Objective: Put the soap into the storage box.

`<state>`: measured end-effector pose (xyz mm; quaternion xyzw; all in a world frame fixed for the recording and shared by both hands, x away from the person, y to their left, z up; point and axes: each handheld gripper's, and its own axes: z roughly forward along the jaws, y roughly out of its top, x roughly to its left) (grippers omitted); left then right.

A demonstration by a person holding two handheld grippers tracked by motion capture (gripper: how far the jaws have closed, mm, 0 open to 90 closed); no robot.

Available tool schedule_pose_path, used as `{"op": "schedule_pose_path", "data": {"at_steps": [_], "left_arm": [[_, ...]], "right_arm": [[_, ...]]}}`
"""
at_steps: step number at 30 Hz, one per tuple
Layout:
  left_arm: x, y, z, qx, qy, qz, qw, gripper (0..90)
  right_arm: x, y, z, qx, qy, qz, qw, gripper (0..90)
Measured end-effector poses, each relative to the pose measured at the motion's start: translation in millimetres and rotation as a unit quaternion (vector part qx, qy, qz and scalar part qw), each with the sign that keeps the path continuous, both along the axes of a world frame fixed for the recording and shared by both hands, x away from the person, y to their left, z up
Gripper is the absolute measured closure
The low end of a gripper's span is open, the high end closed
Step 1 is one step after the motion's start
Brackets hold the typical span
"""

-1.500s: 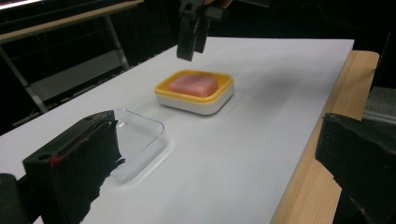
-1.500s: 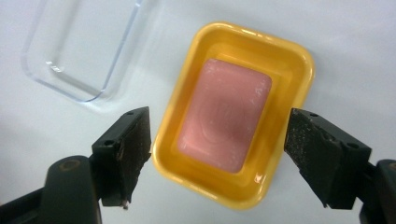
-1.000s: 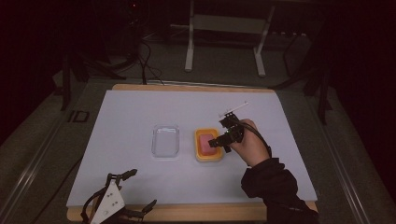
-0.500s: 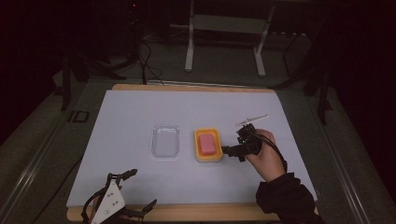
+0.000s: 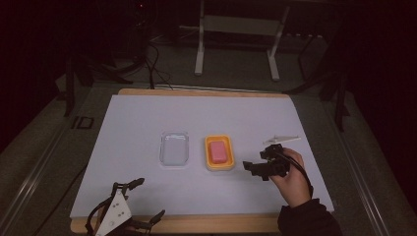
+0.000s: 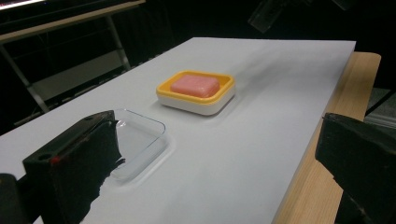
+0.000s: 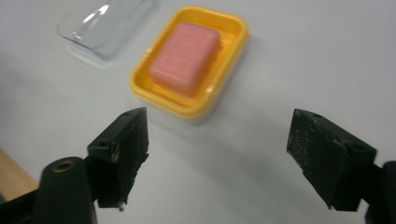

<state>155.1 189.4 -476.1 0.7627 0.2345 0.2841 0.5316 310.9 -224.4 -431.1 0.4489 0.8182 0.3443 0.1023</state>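
Landmark: yellow rectangular dish holding a pink soap bar, mid-worktop. Clear plastic lid just left of it. Your right gripper, just right of it, jaws spread, empty. Your left gripper, well apart, jaws spread, partly cut off.

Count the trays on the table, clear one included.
2. A clear tray lies empty left of centre. The yellow tray sits just to its right, apart from it, holding a pink soap bar. Nothing seems hidden on the white mat.
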Motion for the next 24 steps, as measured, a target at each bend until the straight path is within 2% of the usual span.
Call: {"op": "schedule_pose_path", "data": {"at_steps": [8, 10, 13, 14, 17, 18, 19, 21, 24], "left_arm": [[-0.1, -0.3, -0.1, 0.001, 0.0, 0.0, 1.0, 0.5], [-0.3, -0.4, -0.2, 0.001, 0.0, 0.0, 1.0, 0.5], [-0.4, -0.3, -0.2, 0.0, 0.001, 0.001, 1.0, 0.5], [-0.4, -0.3, -0.2, 0.0, 0.001, 0.001, 1.0, 0.5], [-0.3, -0.4, -0.3, 0.002, 0.001, 0.0, 1.0, 0.5], [-0.3, -0.5, -0.3, 0.002, 0.001, 0.0, 1.0, 0.5], [-0.5, -0.5, -0.4, 0.002, 0.001, 0.001, 1.0, 0.5], [-0.6, -0.3, -0.5, 0.001, 0.002, 0.002, 1.0, 0.5], [-0.2, 0.1, -0.7, 0.001, 0.003, 0.002, 1.0, 0.5]], "right_arm": [[-13.9, -28.0, -15.3, 0.017, 0.0, -0.026, 0.9995, 21.8], [-17.8, -34.0, -18.5, 0.016, -0.001, -0.032, 0.9994, 21.6], [-24.6, -42.6, -23.0, 0.017, -0.014, -0.037, 0.9991, 21.5], [-26.6, -44.8, -24.5, 0.017, -0.013, -0.035, 0.9992, 21.3], [-33.0, -49.6, -29.3, 0.003, -0.03, -0.024, 0.9993, 20.8], [-35.9, -50.9, -30.6, 0.005, -0.034, -0.023, 0.9992, 20.1], [-38.0, -51.5, -31.2, 0.005, -0.038, -0.024, 0.999, 20.1], [-44.3, -52.6, -32.8, -0.003, -0.059, -0.031, 0.9978, 19.1], [-49.1, -56.4, -36.1, 0.003, -0.063, -0.043, 0.9971, 18.3]]}}
